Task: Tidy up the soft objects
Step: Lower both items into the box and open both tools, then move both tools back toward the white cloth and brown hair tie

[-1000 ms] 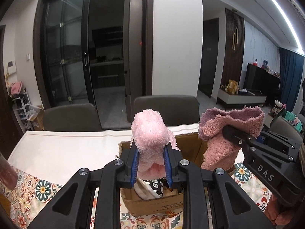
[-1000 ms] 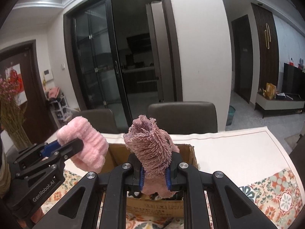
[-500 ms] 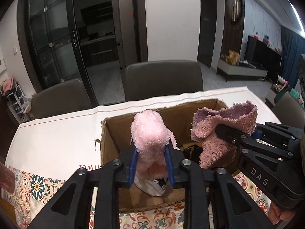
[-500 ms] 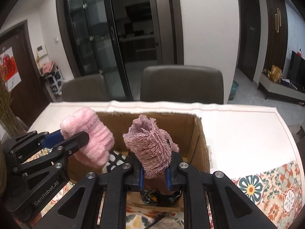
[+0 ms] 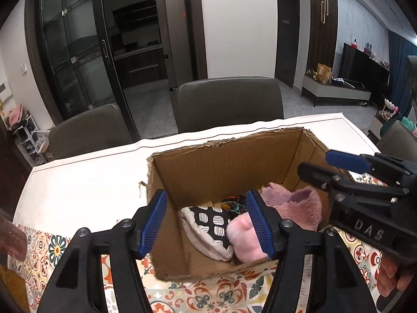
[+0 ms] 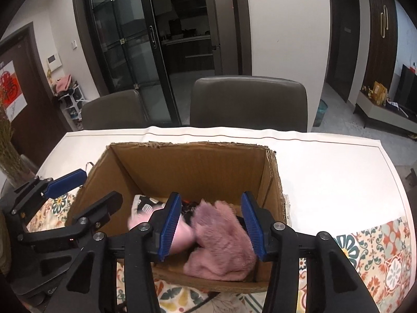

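An open cardboard box stands on the table. Inside it lie a light pink fluffy sock, a mauve fluffy sock and a black-and-white patterned soft item. My left gripper is open and empty above the box's near left part. My right gripper is open and empty above the near right part, with the mauve sock lying below it. Each gripper also shows in the other's view, the right and the left.
The box sits on a patterned floral mat over a white table. Two grey chairs stand behind the table. Dried flowers in a vase stand at the left edge.
Both grippers have tilted down over the box and opened. The light pink sock and the mauve sock have dropped out of them into the box.
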`<action>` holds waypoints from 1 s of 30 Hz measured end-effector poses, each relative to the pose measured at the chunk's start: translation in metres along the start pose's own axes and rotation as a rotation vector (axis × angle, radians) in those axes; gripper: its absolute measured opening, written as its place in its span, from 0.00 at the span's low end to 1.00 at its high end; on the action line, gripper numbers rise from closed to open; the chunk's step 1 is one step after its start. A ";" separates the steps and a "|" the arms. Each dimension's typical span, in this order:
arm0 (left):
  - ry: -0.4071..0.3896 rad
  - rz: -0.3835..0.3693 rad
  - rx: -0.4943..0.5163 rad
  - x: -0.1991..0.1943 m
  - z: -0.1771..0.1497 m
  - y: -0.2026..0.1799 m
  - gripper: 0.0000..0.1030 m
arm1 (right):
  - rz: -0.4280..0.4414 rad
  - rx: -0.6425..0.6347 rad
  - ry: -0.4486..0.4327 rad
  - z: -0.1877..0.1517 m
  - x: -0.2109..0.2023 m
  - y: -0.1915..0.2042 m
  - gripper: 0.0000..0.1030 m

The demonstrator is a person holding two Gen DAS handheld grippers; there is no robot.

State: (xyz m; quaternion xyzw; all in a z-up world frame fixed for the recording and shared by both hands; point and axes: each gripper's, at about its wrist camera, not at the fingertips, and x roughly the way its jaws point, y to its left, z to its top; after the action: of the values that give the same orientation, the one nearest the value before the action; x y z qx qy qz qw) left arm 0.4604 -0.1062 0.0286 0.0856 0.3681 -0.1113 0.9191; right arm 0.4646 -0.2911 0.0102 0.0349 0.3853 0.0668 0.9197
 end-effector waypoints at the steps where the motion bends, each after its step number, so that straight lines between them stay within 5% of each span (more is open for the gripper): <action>1: -0.002 0.009 0.000 -0.004 -0.001 0.001 0.61 | -0.002 0.003 -0.005 0.000 -0.003 0.000 0.48; 14: -0.021 0.101 -0.015 -0.063 -0.033 0.023 0.63 | -0.094 -0.027 -0.116 -0.014 -0.063 0.034 0.55; 30: -0.073 0.187 -0.044 -0.127 -0.099 0.057 0.66 | -0.027 -0.079 -0.143 -0.057 -0.101 0.087 0.61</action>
State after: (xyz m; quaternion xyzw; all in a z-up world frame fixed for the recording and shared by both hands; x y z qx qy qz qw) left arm 0.3208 -0.0102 0.0510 0.0951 0.3269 -0.0201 0.9400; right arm 0.3452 -0.2190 0.0511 -0.0019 0.3160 0.0670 0.9464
